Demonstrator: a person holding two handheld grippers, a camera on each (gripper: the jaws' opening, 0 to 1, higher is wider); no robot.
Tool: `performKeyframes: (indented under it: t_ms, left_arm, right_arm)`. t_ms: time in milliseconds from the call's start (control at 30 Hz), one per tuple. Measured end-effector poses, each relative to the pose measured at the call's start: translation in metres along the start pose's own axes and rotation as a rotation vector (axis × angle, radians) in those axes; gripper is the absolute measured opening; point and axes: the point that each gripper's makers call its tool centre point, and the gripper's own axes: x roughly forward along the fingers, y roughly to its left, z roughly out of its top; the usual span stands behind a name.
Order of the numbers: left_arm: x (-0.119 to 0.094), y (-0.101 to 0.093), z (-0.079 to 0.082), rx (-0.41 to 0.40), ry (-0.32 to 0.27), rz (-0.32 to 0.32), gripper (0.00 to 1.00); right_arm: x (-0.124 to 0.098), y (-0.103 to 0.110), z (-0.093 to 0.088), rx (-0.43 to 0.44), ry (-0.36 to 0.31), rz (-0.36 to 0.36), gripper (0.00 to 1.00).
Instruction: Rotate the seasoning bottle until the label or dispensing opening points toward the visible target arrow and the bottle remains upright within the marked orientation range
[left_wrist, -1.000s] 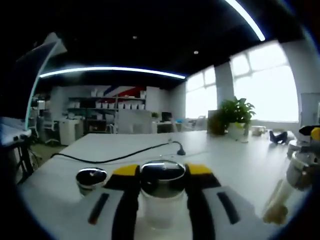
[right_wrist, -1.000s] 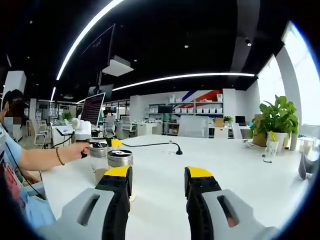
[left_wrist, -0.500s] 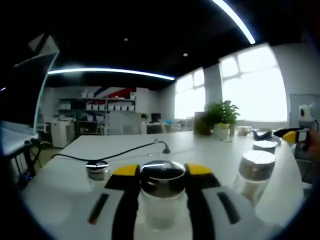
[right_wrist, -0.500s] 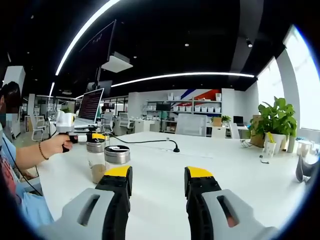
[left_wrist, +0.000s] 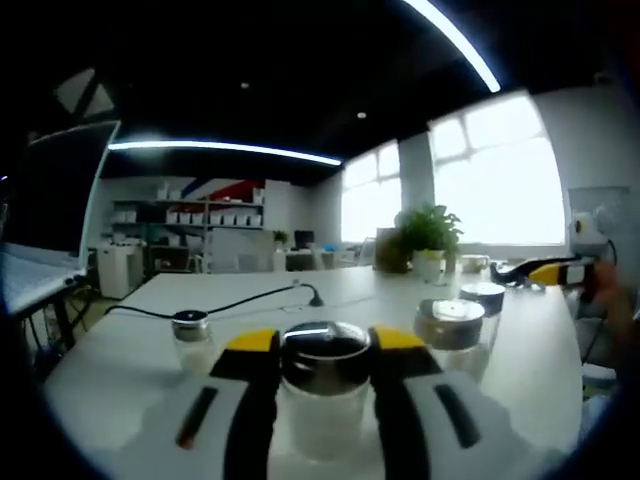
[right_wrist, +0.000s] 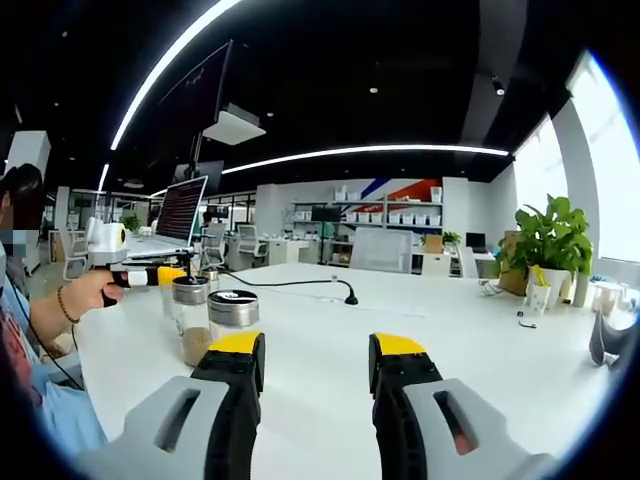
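Note:
My left gripper (left_wrist: 322, 345) is shut on a clear seasoning bottle (left_wrist: 322, 400) with a shiny metal lid and pale contents, upright between the yellow-tipped jaws. A small bottle (left_wrist: 190, 335) stands on the white table to its left, and two lidded bottles (left_wrist: 450, 330) (left_wrist: 483, 297) to its right. My right gripper (right_wrist: 318, 350) is open over bare table with nothing between its jaws. In the right gripper view a hand (right_wrist: 80, 295) holds the left gripper (right_wrist: 145, 275) behind a bottle of brown seasoning (right_wrist: 190, 322) and a second lidded bottle (right_wrist: 232, 310).
A black cable (right_wrist: 300, 285) runs across the white table (right_wrist: 480, 350) to a small stand. A potted plant (right_wrist: 550, 235) sits far right and an open laptop (right_wrist: 185, 210) at the left edge. The right gripper (left_wrist: 545, 272) enters the left gripper view from the right.
The left gripper view has swung, bringing the two lidded bottles further in from the right; the bottle stays clamped. In the right gripper view the hand with the left gripper has shifted left.

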Motion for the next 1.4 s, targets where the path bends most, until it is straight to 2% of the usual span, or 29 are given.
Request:
performKeyframes:
  t_ms: [67,233,467,700,800,867,933,1400]
  left_arm:
    - [-0.001,-0.002,-0.006,0.008,0.009,0.0,0.36]
    - [-0.003,-0.002,-0.017,-0.06,0.031,-0.009,0.36]
    - [-0.005,-0.009,-0.026,-0.01,0.04,-0.011,0.36]
    - [-0.01,-0.014,-0.036,-0.027,0.047,-0.008,0.37]
    - [-0.012,-0.016,-0.036,0.018,0.045,-0.017,0.37]
    - [-0.012,-0.013,-0.037,0.01,0.049,-0.017,0.37]
    - [-0.011,-0.009,-0.039,-0.035,0.046,-0.011,0.37]
    - [-0.009,-0.012,-0.036,-0.035,0.013,-0.028,0.37]
  right_arm:
    - [-0.001,-0.001,0.001,0.0,-0.004,-0.002,0.42]
    - [-0.002,-0.001,0.002,-0.003,-0.005,-0.002,0.4]
    - [-0.002,0.002,0.007,0.023,-0.032,0.014,0.39]
    - [-0.003,-0.001,0.006,0.011,-0.024,0.003,0.39]
    - [-0.004,-0.001,0.005,0.007,-0.019,0.003,0.39]
    - [-0.003,-0.001,0.005,0.007,-0.019,0.005,0.39]
    - [-0.003,0.0,0.005,0.006,-0.017,0.007,0.39]
    - [-0.001,0.002,0.003,0.011,-0.008,0.021,0.39]
